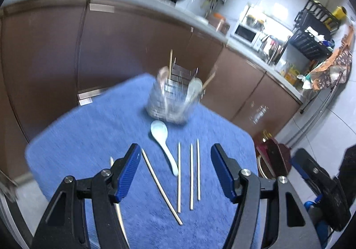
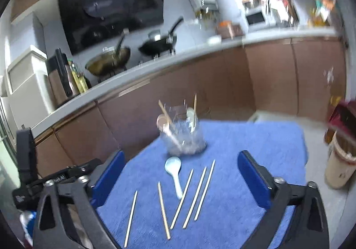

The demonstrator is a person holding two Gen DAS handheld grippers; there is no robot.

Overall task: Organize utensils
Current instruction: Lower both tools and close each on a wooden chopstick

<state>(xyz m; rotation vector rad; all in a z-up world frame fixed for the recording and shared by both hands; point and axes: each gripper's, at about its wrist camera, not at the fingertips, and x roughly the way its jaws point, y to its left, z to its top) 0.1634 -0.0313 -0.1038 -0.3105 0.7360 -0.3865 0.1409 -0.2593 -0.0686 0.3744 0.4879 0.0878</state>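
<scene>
A pale blue spoon (image 1: pixel 163 141) lies on the blue cloth (image 1: pixel 89 137) at the middle of the left wrist view, bowl toward the holder, handle running down and to the right. Five wooden chopsticks (image 1: pixel 191 176) lie loose around it: three side by side just right of the handle, one slanting to its left, and one partly hidden behind the left finger at the lower left. In the right wrist view the same spoon (image 2: pixel 174 171) sits at centre with the chopsticks (image 2: pixel 200 193) fanned out below it.

Just above the spoon stands a wire utensil holder (image 1: pixel 172 97), blurred, with a white spoon and a few chopsticks standing upright in it.

The left gripper (image 1: pixel 175 173) hangs above the cloth with its blue fingers spread wide either side of the spoon and chopsticks, gripping nothing. The right gripper (image 2: pixel 180 182) is likewise wide apart and empty.

Beyond the cloth, brown cabinets (image 2: pixel 200 84) run under a pale counter, with two dark pans (image 2: pixel 159 45) in the upper middle of the right wrist view.
</scene>
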